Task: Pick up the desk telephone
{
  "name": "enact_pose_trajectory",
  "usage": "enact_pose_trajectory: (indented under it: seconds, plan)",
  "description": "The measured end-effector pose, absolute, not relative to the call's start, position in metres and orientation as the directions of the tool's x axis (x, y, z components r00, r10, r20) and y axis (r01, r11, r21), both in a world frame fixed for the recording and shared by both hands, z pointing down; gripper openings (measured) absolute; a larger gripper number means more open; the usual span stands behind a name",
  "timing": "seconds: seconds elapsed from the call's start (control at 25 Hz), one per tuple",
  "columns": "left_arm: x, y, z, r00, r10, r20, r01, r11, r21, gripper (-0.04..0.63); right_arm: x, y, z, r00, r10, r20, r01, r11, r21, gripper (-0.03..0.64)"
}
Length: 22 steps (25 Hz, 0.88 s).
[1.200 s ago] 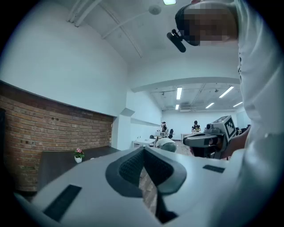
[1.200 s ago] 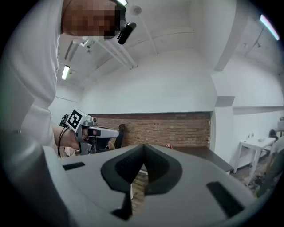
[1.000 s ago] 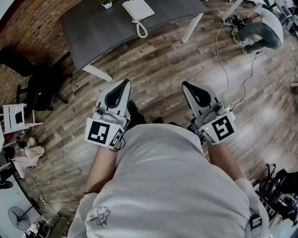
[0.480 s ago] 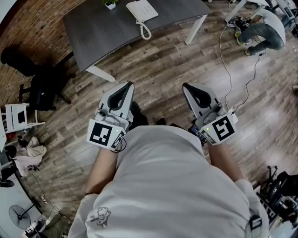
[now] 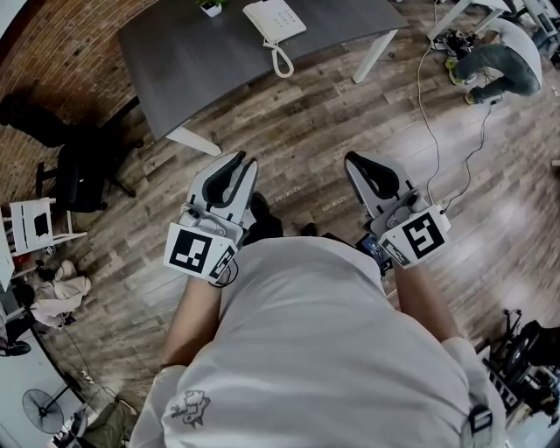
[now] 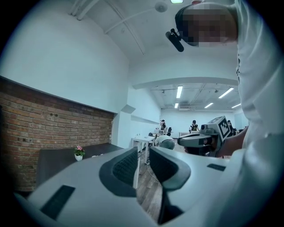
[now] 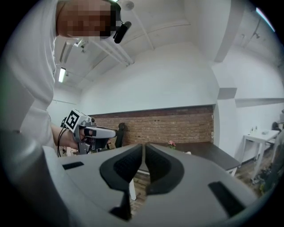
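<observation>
The white desk telephone point(image 5: 274, 19) lies on the dark grey desk point(image 5: 201, 61) at the top of the head view, its coiled cord point(image 5: 283, 61) hanging over the desk's near edge. Both grippers are held out level over the wooden floor, well short of the desk. My left gripper point(image 5: 243, 161) point(image 6: 143, 153) has just been opening; a narrow gap shows between its jaws, with nothing in it. My right gripper point(image 5: 353, 159) point(image 7: 144, 148) has also just been opening, to only a thin slit, and holds nothing. The telephone cannot be made out in either gripper view.
A small potted flower point(image 5: 210, 7) point(image 6: 78, 153) stands on the desk's far side. A black office chair point(image 5: 79, 166) and a white stool point(image 5: 35, 223) stand left by the brick wall. Cables point(image 5: 429, 114) trail across the floor at right toward a crouching person point(image 5: 499, 57).
The desk and telephone have drifted right and lower in the head view, looking nearer. Both grippers stay side by side in front of me, a little lower in the picture.
</observation>
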State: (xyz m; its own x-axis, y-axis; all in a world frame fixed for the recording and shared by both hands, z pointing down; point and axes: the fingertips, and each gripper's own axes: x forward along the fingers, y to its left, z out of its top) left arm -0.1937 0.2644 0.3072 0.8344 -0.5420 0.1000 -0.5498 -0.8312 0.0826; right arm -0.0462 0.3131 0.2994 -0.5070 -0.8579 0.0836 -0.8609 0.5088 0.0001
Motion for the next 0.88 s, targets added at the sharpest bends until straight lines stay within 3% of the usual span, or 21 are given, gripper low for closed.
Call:
enact_pose_trajectory:
  seconds: [0.08,0.16,0.32,0.88]
  plan:
    - [-0.197,0.252,0.311,0.84,-0.532,0.103,-0.54,-0.836,0.091,0.141,-0.052,0.3,0.303,-0.512,-0.854,0.096,-0.858,0.514,-0.003,0.083]
    - [-0.202,0.239,0.314,0.848,-0.519,0.108,-0.529,-0.843,0.099,0.184,-0.059,0.285,0.305,-0.519,-0.848,0.104,-0.854,0.521,-0.016,0.099]
    - [-0.215,0.21,0.316,0.866,-0.486,0.118,-0.498,-0.861,0.105,0.207,-0.068,0.251,0.302,-0.518,-0.847,0.119,-0.854,0.52,-0.015,0.153]
    - [-0.26,0.114,0.314,0.913,-0.393,0.109,-0.403,-0.911,0.087,0.225,-0.098,0.164,0.299,-0.403,-0.902,0.152,-0.915,0.402,-0.039,0.164]
